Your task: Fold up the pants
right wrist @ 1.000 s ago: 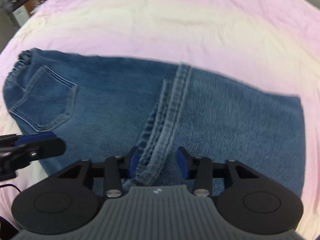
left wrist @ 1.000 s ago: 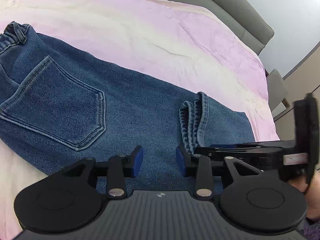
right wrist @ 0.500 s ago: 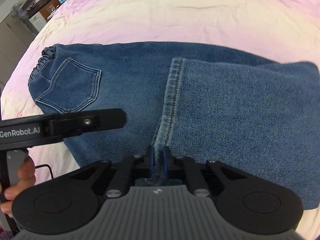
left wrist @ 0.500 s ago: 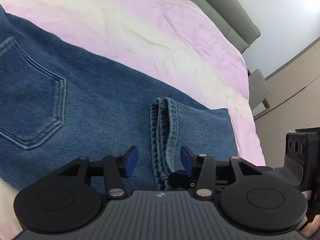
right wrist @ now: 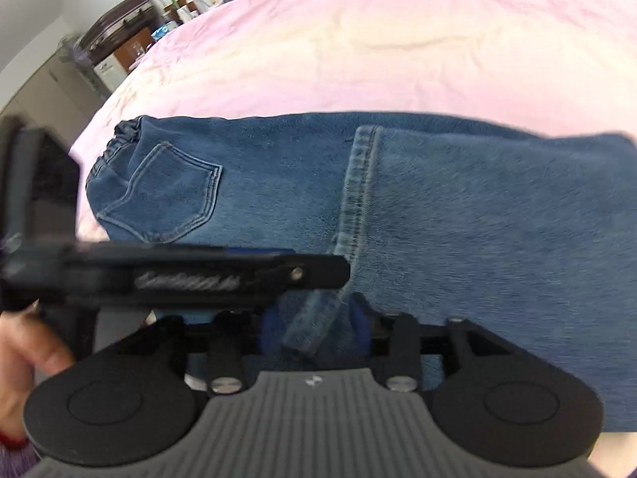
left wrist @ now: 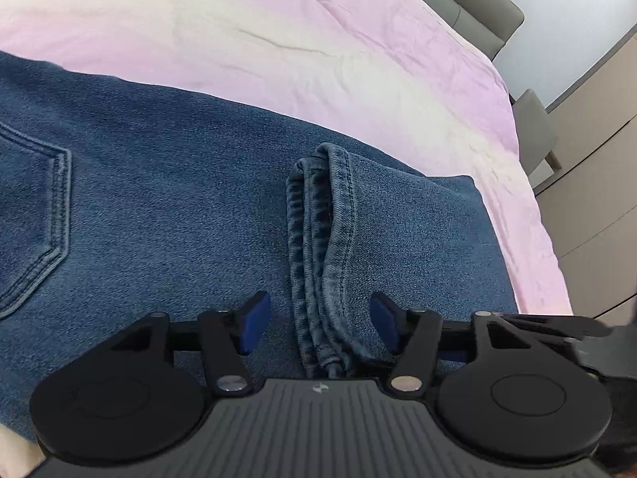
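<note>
Pants (left wrist: 159,207): blue denim, soft brushed nap, lying flat across the bed, folded over on themselves; elastic gathered waistband (right wrist: 115,147) at far left in the right wrist view.
Back pocket (right wrist: 171,195): five-sided patch, double-stitched outline, flat on the seat area; seen again at the left edge of the left wrist view.
Left tongs (left wrist: 320,322): black arms with blue pads, spread wide, gripping nothing; hem bundle lying between the pads.
Hem bundle (left wrist: 322,247): stacked leg cuffs, thick rolled edges, pale worn ridges, single line of dark stitching; running from mid-pants toward the camera.
Right tongs (right wrist: 314,328): blue pads parted, blurred; a narrow strip of cuff lying between them, pads not closed on it as far as visible.
Folded leg panel (right wrist: 497,239): broad rectangle, straight stitched hem on its left side, resting on top of the lower layer.
Bed sheet (left wrist: 278,40): pink fading to cream, smooth cotton look, shallow creases; wide open stretch beyond the far edge of the pants.
Bed edge (left wrist: 533,215): just beside the right end of the pants.
Headboard (left wrist: 469,4): grey padded, top right.
Cabinets (left wrist: 597,183): beige, flat-fronted, far right.
</note>
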The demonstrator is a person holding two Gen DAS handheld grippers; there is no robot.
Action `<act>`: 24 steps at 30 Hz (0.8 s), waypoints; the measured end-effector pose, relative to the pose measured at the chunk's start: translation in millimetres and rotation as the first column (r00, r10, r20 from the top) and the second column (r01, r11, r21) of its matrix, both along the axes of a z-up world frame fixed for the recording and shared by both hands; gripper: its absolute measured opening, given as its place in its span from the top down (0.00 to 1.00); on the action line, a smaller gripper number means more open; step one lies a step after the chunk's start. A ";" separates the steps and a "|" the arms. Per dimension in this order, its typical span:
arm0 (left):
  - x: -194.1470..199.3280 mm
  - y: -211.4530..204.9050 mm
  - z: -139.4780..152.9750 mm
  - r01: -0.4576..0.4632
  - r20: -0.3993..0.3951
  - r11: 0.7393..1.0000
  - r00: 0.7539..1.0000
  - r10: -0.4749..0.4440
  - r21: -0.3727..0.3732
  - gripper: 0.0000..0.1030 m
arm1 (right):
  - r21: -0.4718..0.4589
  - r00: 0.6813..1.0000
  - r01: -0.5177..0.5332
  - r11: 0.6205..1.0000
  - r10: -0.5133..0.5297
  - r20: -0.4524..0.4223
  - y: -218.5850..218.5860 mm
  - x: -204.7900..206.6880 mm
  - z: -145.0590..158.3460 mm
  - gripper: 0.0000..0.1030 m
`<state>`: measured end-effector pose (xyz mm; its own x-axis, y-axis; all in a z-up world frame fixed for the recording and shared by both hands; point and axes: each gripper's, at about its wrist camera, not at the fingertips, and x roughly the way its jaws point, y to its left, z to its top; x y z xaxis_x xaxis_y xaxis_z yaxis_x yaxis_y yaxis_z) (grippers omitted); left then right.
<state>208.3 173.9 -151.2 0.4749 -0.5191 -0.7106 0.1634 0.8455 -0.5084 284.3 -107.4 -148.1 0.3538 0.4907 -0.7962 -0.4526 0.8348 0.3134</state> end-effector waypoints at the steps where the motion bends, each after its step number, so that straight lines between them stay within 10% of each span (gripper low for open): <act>1: 2.0 -3.9 -1.0 -0.003 0.001 1.000 1.000 0.003 0.011 0.29 | -0.038 1.000 -0.002 0.999 0.003 0.027 -5.4 -4.5 5.1 0.62; 6: 11.0 -23.9 -7.5 -0.004 0.018 0.997 1.000 0.002 0.072 0.29 | -0.122 0.988 0.059 0.991 -0.041 0.149 -68.7 -21.3 27.7 0.58; 8: 8.9 -29.1 -4.3 0.002 0.043 0.996 0.999 -0.005 0.088 0.60 | -0.133 0.981 0.112 0.985 -0.088 0.174 -101.3 -23.7 33.1 0.58; 12: -6.7 -29.1 18.8 -0.036 0.138 0.991 0.990 0.018 0.127 0.82 | -0.139 0.957 0.245 0.959 -0.217 0.193 -163.8 -20.5 36.2 0.58; 16: -19.6 -28.3 56.1 -0.058 0.247 0.983 0.969 0.013 0.175 0.83 | -0.120 0.934 0.316 0.941 -0.287 0.212 -202.7 -16.3 34.6 0.59; 20: 1.9 -21.8 32.1 -0.065 0.132 0.974 0.991 0.036 0.216 0.83 | -0.098 0.942 0.286 0.953 -0.261 0.212 -207.7 -7.7 26.6 0.86; 24: 3.0 -24.9 5.8 -0.056 0.118 0.969 0.993 0.028 0.242 0.81 | -0.086 0.959 0.195 0.977 -0.171 0.227 -189.9 -0.6 13.5 0.92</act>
